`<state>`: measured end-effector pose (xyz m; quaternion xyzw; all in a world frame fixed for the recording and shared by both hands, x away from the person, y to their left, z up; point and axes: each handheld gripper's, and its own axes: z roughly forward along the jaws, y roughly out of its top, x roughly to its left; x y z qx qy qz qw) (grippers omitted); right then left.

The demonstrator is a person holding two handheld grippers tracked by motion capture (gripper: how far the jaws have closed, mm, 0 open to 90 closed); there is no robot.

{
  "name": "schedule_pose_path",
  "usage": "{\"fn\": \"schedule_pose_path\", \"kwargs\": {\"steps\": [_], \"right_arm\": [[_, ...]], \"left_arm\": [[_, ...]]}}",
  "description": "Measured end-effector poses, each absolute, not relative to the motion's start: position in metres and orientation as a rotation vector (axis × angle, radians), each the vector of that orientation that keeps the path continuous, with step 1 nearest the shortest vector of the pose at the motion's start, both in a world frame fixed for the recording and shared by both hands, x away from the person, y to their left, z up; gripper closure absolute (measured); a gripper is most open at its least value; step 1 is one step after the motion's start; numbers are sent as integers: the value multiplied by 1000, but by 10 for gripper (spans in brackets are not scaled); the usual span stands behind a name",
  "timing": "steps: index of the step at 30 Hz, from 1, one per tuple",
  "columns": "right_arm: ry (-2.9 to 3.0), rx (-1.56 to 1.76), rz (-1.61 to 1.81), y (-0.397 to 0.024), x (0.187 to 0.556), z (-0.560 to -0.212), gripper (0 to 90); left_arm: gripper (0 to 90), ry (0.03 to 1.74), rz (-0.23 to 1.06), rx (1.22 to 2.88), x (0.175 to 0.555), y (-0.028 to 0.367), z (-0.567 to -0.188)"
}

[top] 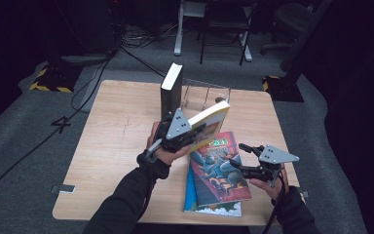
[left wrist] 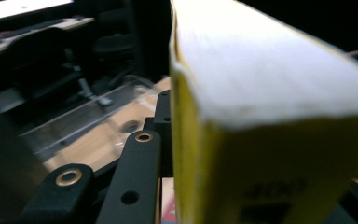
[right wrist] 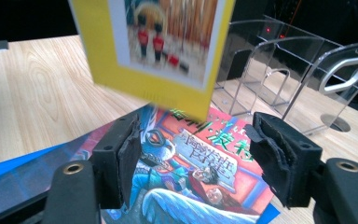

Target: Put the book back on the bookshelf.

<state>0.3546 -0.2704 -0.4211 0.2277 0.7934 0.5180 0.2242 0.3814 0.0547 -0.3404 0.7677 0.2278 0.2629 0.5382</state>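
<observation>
The yellow book is a thick volume with a yellow cover, pale page edges and a framed picture on its front. It is lifted clear of the desk and tilted, its far end raised. It hangs above the colourful illustrated book, which lies flat on a blue book near the desk's front edge.

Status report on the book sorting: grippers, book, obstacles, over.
Left gripper shut on yellow book, lifted. Right gripper open over red book. Black book upright beside clear rack.
</observation>
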Motion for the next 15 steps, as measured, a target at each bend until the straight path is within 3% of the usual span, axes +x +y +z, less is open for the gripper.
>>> {"fn": "schedule_pose_path", "kwargs": {"steps": [10,15], "right_arm": [[2214,628,1391,-269,356,-426,353],[2225,633,1387,-269,357,-428,355]], "left_arm": [[750,760,815,1777,409,78,-356],[750,833,850,1750,422,82,-357]]}}
